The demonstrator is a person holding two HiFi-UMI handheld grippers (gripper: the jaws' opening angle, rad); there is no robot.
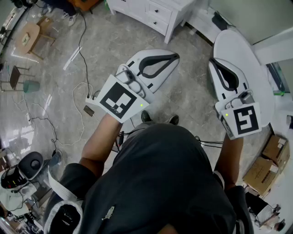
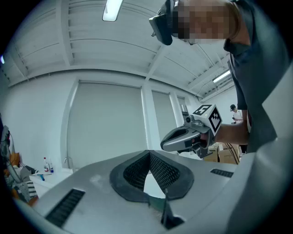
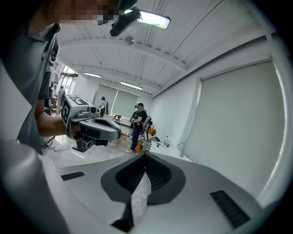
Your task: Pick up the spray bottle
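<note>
Standing white dresser (image 1: 153,13), head view only

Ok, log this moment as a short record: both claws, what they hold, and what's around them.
left claw: shut, empty
right claw: shut, empty
spray bottle: not identifiable in any view
underfoot: grey floor
to the person's right: round white table, cardboard boxes
ahead: white drawer unit

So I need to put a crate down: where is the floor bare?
Bare floor lies in front of the white dresser, right of the cable. The round white table looks bare too. Cardboard boxes crowd the lower right.
</note>
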